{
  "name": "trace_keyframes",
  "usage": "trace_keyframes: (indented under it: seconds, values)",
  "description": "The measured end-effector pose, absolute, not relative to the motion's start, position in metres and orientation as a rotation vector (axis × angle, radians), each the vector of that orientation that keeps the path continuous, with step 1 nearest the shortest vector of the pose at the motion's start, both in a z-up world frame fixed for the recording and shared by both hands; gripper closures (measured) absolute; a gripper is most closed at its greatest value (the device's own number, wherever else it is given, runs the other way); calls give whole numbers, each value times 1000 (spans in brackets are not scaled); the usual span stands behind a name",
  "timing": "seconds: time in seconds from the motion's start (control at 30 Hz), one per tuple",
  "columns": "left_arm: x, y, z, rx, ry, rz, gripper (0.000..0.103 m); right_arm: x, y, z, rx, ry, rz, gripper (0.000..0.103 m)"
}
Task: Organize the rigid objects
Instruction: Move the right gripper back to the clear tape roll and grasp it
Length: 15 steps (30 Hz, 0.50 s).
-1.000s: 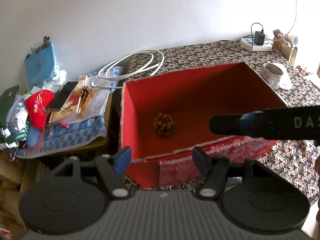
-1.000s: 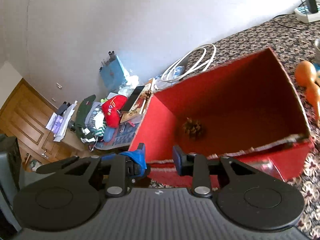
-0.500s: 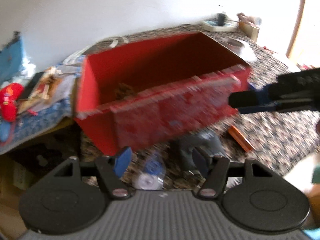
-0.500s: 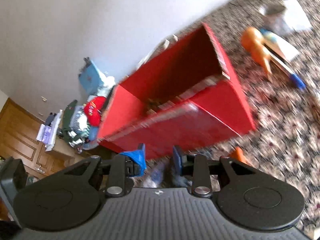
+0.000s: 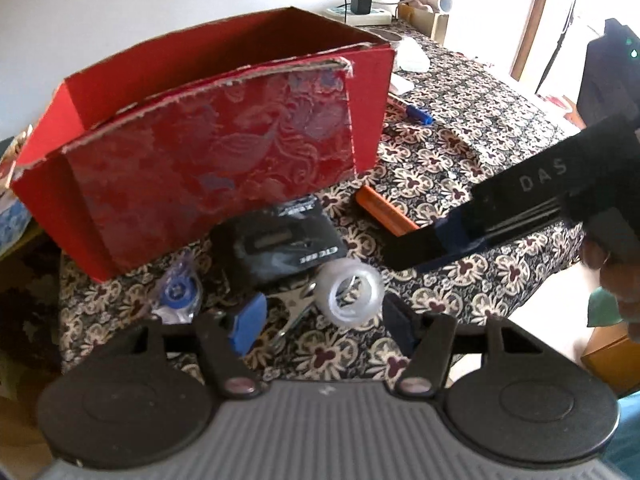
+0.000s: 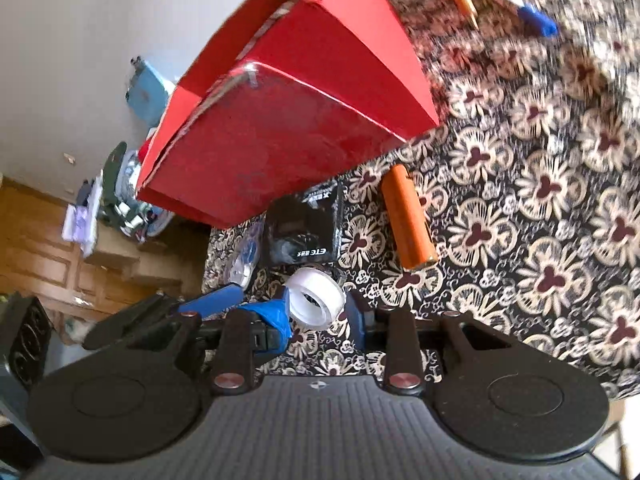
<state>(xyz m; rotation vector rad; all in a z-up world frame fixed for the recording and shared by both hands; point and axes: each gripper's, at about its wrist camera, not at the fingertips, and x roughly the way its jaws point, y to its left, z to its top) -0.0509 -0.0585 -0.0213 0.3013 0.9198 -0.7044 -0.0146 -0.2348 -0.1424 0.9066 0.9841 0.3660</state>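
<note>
Left gripper point(image 5: 322, 320) is spread wide, though its jaws just eased in a bit, and it's holding nothing. The clear tape roll point(image 5: 354, 298) lies on the cloth just ahead of its fingertips. Right gripper point(image 6: 318, 314) is nearly pinched, with a narrow gap and nothing in it, also just short of the roll. A black ETC gadget point(image 5: 280, 248) sits right behind the roll, a blue correction-tape thing point(image 5: 178, 296) is to one side and an orange tube point(image 5: 384, 210) to the other. The red box point(image 5: 208, 160) looms behind all that. Floral tablecloth point(image 5: 480, 140), white wall, and a power strip point(image 5: 360, 16) at the back.
</note>
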Motion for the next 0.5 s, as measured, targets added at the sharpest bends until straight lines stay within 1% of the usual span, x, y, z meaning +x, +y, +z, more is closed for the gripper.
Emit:
trace_keyframes:
  seconds: [0.07,0.1,0.3,0.4,0.5]
  values:
    - [-49,-61,-24,282,932,-725,33,-11,-237,-150,958,1001,381,87]
    - [-49,-64,-26,278,937,-730,33,-9,-237,-151,977,1006,379,87]
    - [-46,-79,-40,284,974,-741,34,0,-238,-162,1062,1037,399,86]
    - [-43,-83,-46,290,985,-729,40,3,-236,-165,1060,1055,399,86]
    - [-44,-85,-47,289,970,-715,50,5,-234,-167,1081,1058,405,85]
